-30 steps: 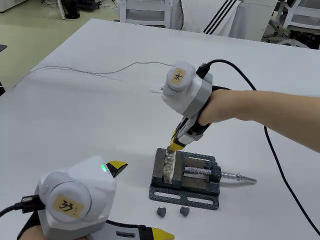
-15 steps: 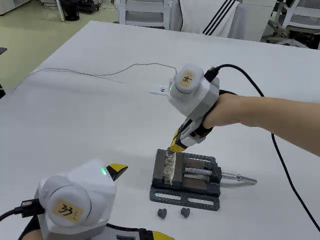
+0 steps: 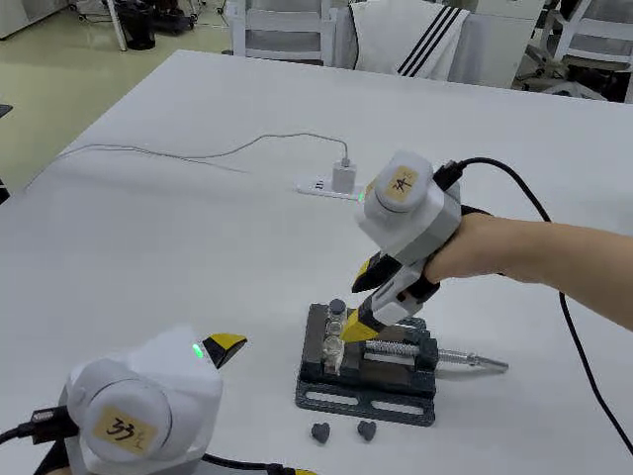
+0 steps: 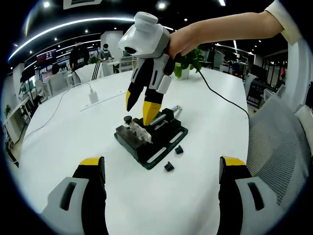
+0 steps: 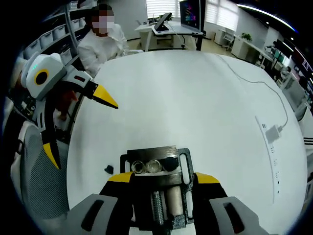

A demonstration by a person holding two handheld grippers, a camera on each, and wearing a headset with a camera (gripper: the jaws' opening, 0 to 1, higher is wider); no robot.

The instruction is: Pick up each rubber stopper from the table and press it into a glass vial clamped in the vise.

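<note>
Two stoppers [image 3: 319,431] lie on the table just beside the vise's [image 3: 368,393] near edge, person-side of the right gripper [image 3: 361,302] hovering spread and empty over the vials [image 3: 333,343]; left gripper [image 4: 160,160], also spread, faces them head-on.

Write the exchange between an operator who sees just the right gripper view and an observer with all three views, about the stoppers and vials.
Operator: I count one loose stopper by the vise. Any more?
Observer: Yes. The head view shows two stoppers lying side by side on the table in front of the vise.
Operator: Is the dark vial plugged?
Observer: Yes. In the left gripper view a black stopper stands proud of that end vial.
</note>
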